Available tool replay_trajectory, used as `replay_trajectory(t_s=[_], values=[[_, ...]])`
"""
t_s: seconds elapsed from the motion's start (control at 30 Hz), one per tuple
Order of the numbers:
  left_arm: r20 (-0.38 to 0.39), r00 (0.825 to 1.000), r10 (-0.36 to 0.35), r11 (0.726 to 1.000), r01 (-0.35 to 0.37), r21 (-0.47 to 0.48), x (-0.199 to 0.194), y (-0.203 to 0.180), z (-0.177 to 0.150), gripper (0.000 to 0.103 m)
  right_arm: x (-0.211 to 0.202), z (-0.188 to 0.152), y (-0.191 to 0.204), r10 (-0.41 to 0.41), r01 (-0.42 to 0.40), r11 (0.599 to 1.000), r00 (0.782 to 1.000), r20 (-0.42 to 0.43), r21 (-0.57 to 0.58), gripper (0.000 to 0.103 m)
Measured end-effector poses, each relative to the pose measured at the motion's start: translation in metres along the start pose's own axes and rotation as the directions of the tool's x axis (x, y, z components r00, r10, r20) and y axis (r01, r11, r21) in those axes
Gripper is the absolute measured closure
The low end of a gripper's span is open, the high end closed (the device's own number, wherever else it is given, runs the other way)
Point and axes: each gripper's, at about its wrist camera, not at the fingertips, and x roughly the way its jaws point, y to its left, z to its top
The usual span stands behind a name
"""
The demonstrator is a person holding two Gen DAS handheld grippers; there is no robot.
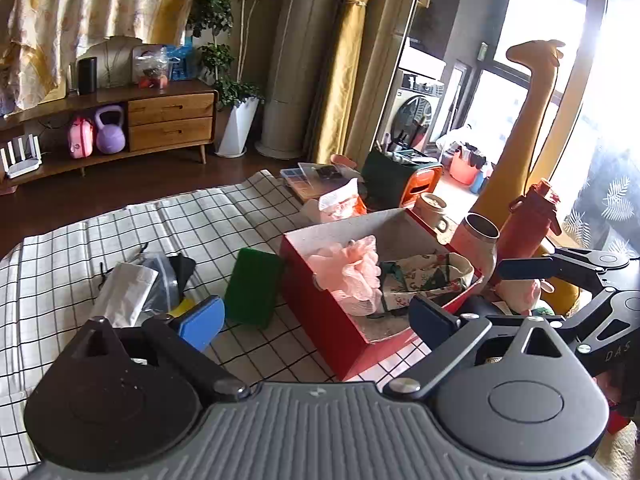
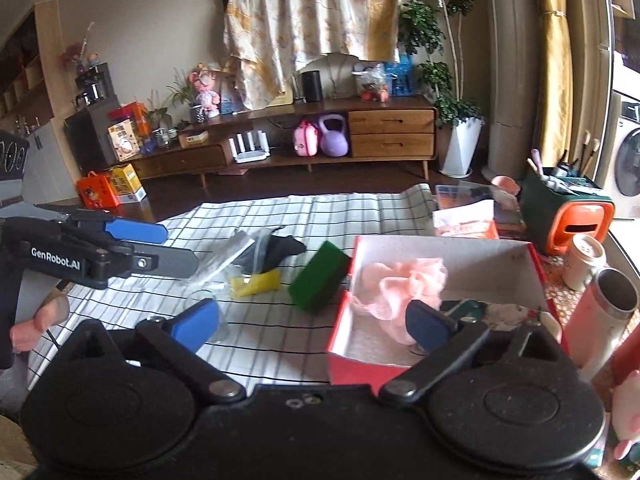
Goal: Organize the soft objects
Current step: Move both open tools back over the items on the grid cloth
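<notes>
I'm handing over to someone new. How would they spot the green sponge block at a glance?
Find the table under the black-and-white checked cloth, then the open red box with a pink mesh puff inside. The green sponge block sits tilted on the cloth against that box's outer left wall. It is the only solid dark green slab, unlike the small yellow piece and dark pouch further left.

Pink bath pouf [image 2: 400,284]: frilly mesh. Red box [image 2: 440,256]: matt cardboard, greyish inside. Green sponge [image 2: 318,280]: matt foam. Checked cloth [image 2: 300,216]: creased fabric.
</notes>
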Motion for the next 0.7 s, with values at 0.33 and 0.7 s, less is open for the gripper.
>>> replay_trajectory(t_s=[0.33, 0.7], values=[[0.07, 0.994, 0.088, 0.996, -0.087, -0.02, -0.026, 0.07, -0.007, 0.0, 0.037, 0.005, 0.039, 0.034, -0.034, 0.999, 0.999, -0.043, -0.008, 0.0], [0.019, 0.989, 0.147, 0.989, -0.146, -0.018, 0.013, 0.141, -0.021, 0.0, 0.106, 0.006, 0.067, 0.001, -0.006, 0.999, 0.994, -0.106, -0.047, 0.0]])
